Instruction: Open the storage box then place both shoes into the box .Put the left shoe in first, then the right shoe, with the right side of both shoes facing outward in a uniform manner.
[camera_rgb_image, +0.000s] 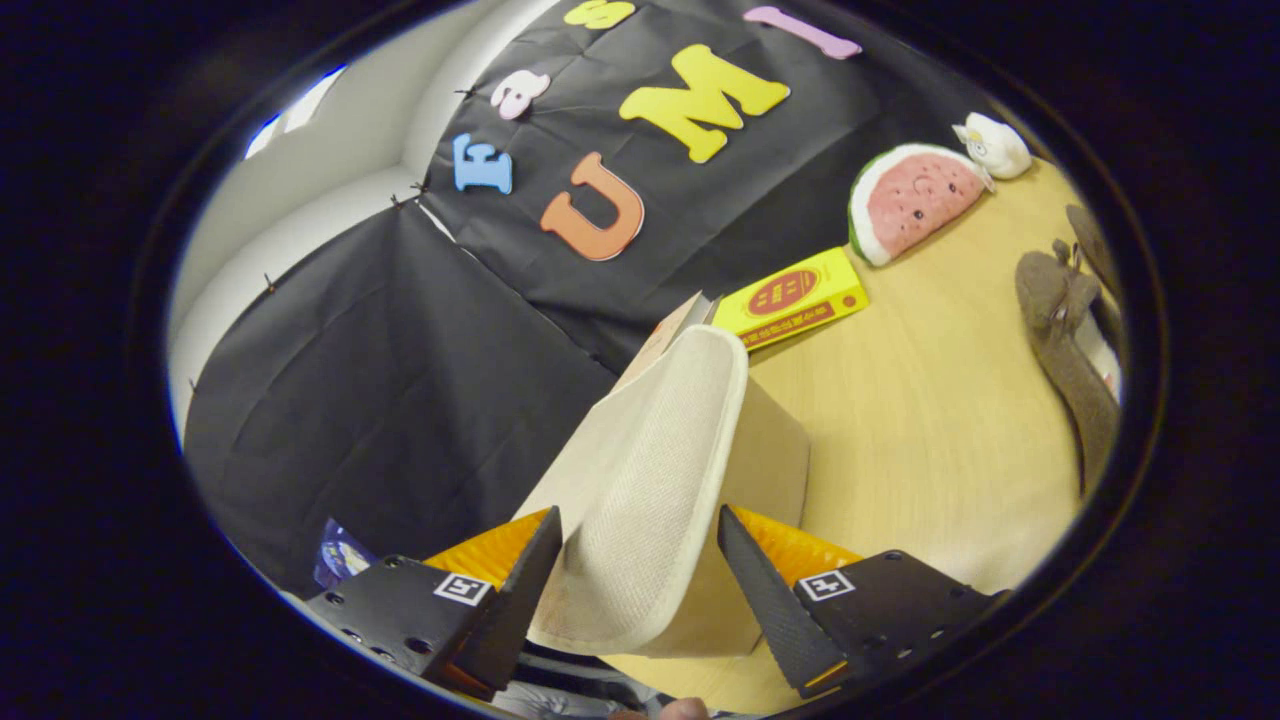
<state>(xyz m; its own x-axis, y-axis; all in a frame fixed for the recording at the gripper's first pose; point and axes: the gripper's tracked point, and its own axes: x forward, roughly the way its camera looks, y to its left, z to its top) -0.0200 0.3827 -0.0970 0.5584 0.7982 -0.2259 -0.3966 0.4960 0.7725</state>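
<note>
A: Where's the lid?

B: The storage box (770, 470) lid (650, 480) stands raised between the gripper (640, 560) fingers, which sit apart, neither clearly pressing. Shoes (1070, 330) lie at two o'clock.

A: Handling?

B: Probably light, stiffish fabric; pinch its rim.

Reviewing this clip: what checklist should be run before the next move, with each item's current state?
1. Lid sits between the gripper fingers: ok.
2. Both fingers press on the lid: cannot tell.
3. Storage box fully open: cannot tell; the lid is raised and hides the interior.
4. Shoes lying on the table, beyond the fingers: ok.
5. Which shoe is the left one: cannot tell.
</note>
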